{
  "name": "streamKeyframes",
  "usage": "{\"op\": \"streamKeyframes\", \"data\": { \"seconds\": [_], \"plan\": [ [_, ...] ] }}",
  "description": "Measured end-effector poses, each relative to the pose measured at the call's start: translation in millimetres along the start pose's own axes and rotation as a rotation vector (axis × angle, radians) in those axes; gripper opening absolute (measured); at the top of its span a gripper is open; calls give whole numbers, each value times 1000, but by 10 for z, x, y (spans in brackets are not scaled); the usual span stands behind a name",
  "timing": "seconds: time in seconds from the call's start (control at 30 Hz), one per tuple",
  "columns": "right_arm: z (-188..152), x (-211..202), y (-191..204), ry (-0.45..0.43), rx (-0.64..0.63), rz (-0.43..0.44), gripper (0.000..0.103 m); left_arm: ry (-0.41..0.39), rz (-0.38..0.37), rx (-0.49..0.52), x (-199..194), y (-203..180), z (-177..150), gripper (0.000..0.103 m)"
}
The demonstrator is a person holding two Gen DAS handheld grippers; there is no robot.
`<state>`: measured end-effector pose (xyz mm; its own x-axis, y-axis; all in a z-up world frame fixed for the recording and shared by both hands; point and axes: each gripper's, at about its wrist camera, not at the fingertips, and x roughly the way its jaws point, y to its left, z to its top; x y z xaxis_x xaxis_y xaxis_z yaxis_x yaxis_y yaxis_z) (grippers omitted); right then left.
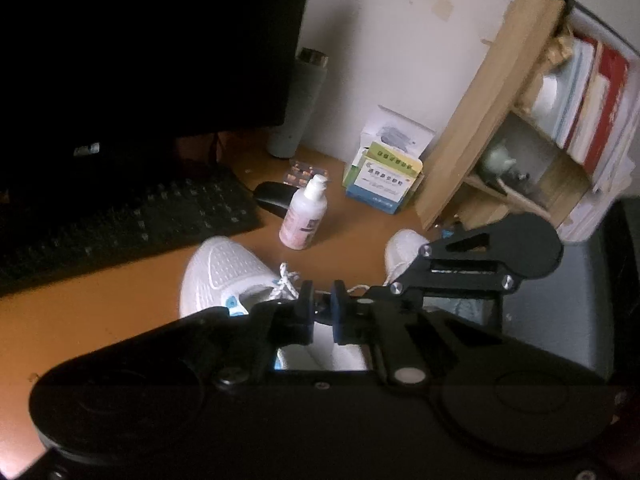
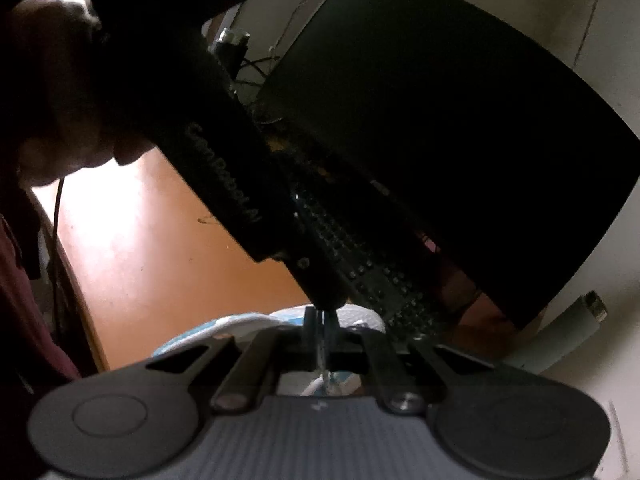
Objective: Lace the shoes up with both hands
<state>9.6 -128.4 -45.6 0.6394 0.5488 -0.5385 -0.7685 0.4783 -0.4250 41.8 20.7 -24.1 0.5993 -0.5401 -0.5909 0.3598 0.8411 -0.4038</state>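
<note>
A white sneaker with blue trim (image 1: 224, 272) lies on the orange desk, and a second white toe (image 1: 404, 248) shows to its right. A knotted white shoelace (image 1: 289, 280) rises from the first shoe. My left gripper (image 1: 322, 306) has its blue pads drawn close on a strand of that lace. The right gripper's black frame (image 1: 480, 268) reaches in from the right, tip to tip with the left. In the right wrist view, my right gripper (image 2: 322, 332) is shut on a thin white lace strand (image 2: 323, 372). The left gripper's dark body (image 2: 224, 160) comes down to meet it.
A black keyboard (image 1: 120, 224), a monitor (image 1: 140, 40), a mouse (image 1: 272, 196) and a pink lotion bottle (image 1: 304, 216) stand behind the shoes. Medicine boxes (image 1: 380, 180) and a wooden shelf of books (image 1: 520, 120) sit at the right. A person's hand (image 2: 60, 100) holds the left gripper.
</note>
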Motion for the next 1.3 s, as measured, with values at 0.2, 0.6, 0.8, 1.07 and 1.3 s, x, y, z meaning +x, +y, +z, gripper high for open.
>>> {"op": "streamKeyframes", "data": {
  "seconds": [0.2,0.6,0.8,1.07,1.3],
  "plan": [
    [-20,20,-45,-16,44,-19,3,4,-66,-98,20,116,18,1],
    [78,107,-20,4,60,-40,23,-38,-32,-101,-87,112,42,0],
    [108,-91,1,17,77,-5,17,-32,-27,-86,-109,100,26,0],
    [135,-4,-29,28,66,16,4,-28,-24,-87,-120,101,7,0],
    [104,41,-113,83,103,19,3,6,53,13,-175,27,-9,40]
  ]
}}
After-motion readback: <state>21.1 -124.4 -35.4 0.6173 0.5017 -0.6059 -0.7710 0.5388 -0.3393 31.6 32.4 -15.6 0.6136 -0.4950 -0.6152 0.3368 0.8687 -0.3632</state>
